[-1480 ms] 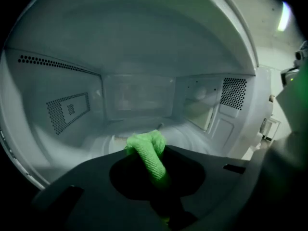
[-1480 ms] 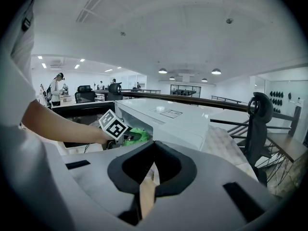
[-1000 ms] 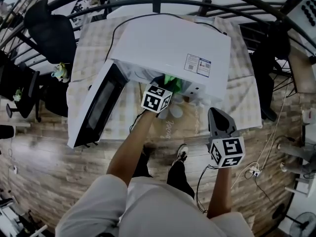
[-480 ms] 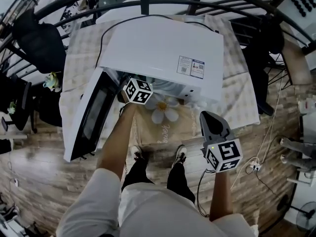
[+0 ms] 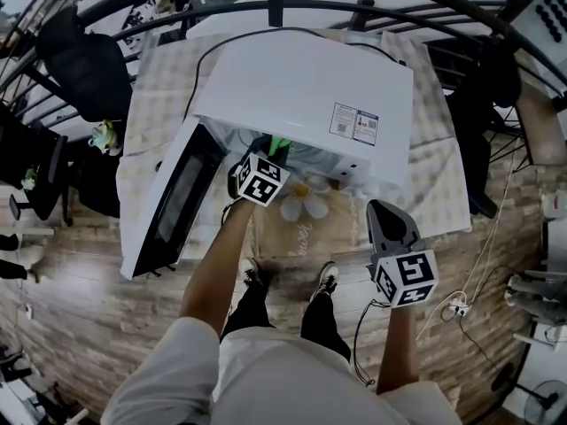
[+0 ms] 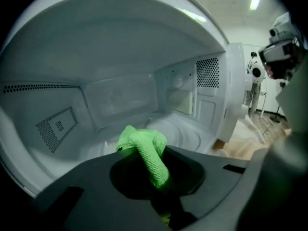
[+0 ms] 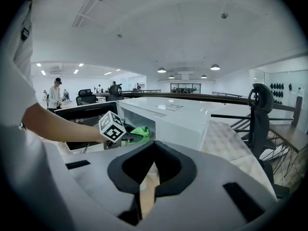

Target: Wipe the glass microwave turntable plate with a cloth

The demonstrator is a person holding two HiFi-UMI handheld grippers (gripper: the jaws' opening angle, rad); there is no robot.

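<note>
A white microwave (image 5: 301, 91) stands on the table with its door (image 5: 168, 204) swung open to the left. My left gripper (image 5: 268, 156) reaches into the cavity's mouth, shut on a bright green cloth (image 5: 279, 143). In the left gripper view the cloth (image 6: 144, 146) bulges from between the jaws, low over the hazy round glass turntable plate (image 6: 180, 131) on the cavity floor. My right gripper (image 5: 383, 207) hangs in front of the table to the right, shut and holding nothing. The right gripper view shows the left gripper's marker cube (image 7: 112, 126) and the cloth (image 7: 139, 131) at the microwave opening.
The table wears a checked covering (image 5: 434, 175) and a mat with a flower print (image 5: 306, 197) at the front. A black office chair (image 5: 84, 60) stands at the left, a dark railing (image 5: 283, 7) behind. A power strip (image 5: 456, 306) lies on the wooden floor.
The left gripper with the cloth swept from the right of the opening to its left side, then came back a little toward the middle. The right gripper has barely moved.
</note>
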